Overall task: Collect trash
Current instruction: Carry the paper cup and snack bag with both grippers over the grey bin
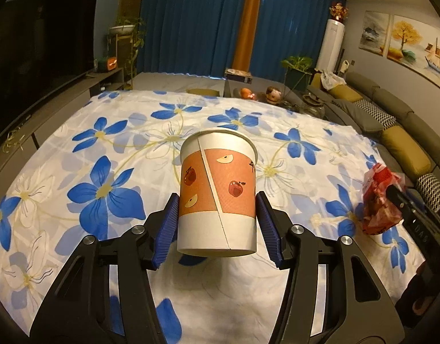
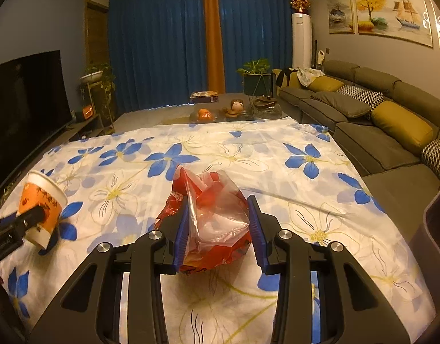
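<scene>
L wrist: left gripper (image 1: 217,218) w/ blue pads pinching paper cup (image 1: 217,193) – upright, lifted above floral cloth (image 1: 105,149); R wrist: right gripper (image 2: 220,229) clamped on red-and-clear plastic bag (image 2: 212,218) – over same cloth, sofa (image 2: 372,132) to the right, cup at far left

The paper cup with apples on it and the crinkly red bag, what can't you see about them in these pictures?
- White paper cup with an orange apple-print band, left wrist view: its inside is hidden; only the outer wall and rim face the camera.
- Crumpled red and clear plastic bag, right wrist view: any contents are unreadable through the creased film.
- Right gripper, left wrist view: cut off by the picture's edge.
- Where the trash goes: no clearly identifiable bin.
</scene>
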`<state>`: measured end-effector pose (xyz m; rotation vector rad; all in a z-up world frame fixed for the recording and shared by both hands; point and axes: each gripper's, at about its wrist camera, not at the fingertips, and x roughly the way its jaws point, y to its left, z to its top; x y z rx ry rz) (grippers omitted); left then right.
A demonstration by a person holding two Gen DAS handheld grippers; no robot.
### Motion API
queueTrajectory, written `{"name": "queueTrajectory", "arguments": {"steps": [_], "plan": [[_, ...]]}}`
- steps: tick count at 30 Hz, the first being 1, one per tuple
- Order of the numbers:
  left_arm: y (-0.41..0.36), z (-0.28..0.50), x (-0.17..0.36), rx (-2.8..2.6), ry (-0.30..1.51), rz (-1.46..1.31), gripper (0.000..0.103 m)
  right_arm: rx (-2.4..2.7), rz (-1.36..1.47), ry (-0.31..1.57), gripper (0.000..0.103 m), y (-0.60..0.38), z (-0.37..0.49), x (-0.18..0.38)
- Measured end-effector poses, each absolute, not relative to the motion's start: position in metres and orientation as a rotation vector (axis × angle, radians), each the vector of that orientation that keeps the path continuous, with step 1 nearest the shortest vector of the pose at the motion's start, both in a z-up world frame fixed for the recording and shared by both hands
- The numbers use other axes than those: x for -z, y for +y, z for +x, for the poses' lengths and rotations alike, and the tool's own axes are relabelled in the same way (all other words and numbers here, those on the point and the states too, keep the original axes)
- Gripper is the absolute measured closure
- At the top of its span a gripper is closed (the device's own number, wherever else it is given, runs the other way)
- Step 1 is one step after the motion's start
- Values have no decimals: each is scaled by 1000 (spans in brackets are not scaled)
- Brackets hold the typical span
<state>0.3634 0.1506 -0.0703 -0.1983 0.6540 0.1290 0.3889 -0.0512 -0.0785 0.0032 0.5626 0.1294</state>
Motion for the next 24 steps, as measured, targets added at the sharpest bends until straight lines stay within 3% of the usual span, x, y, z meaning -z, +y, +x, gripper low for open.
{"name": "queueTrajectory", "arguments": {"steps": [24], "plan": [[40,241,6,2,528,-110,50,-157,-28,397,65,-125,231,14]]}}
